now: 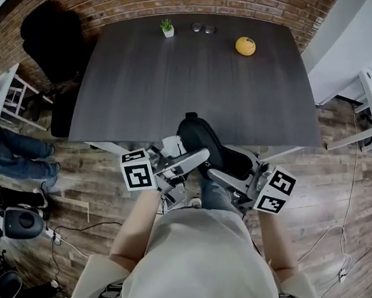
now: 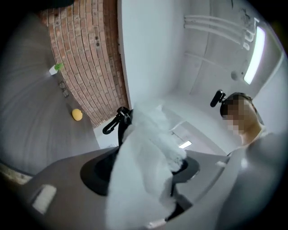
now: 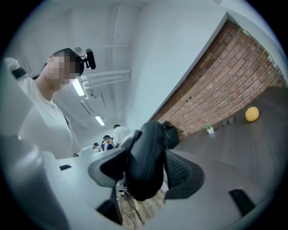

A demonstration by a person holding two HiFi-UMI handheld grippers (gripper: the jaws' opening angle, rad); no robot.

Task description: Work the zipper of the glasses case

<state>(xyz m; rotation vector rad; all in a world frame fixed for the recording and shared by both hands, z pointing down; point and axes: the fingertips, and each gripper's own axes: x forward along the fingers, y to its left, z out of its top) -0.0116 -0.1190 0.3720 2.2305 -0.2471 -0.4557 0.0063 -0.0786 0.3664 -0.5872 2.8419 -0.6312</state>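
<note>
You hold the glasses case (image 1: 200,138) up in the air between the two grippers, close to your chest and just over the near edge of the table (image 1: 146,89). Nothing rests on the tabletop here, so both grippers have to carry and steady the case.

Your right gripper (image 1: 219,176) has its jaws closed on the black body of the case. The case stands on edge between the pads, with its zipper seam running up the side that faces the camera. That grip looks meant as the anchor: it keeps the shell from twisting while the other side pulls.

Your left gripper (image 1: 191,160) comes in from the opposite side. Its jaws stand narrow, with a white soft piece (image 2: 144,157) filling the gap from pad to pad, so they seem to pinch it. It's too blurred to say what it is; it may be a tab or a lining that belongs to the case. A black clip (image 2: 112,125) shows just behind it.

Judging by this, you are set up for the pull and the zipper run isn't clearly begun. Keep the right grip firm and draw the left along the seam, not away from it.
</note>
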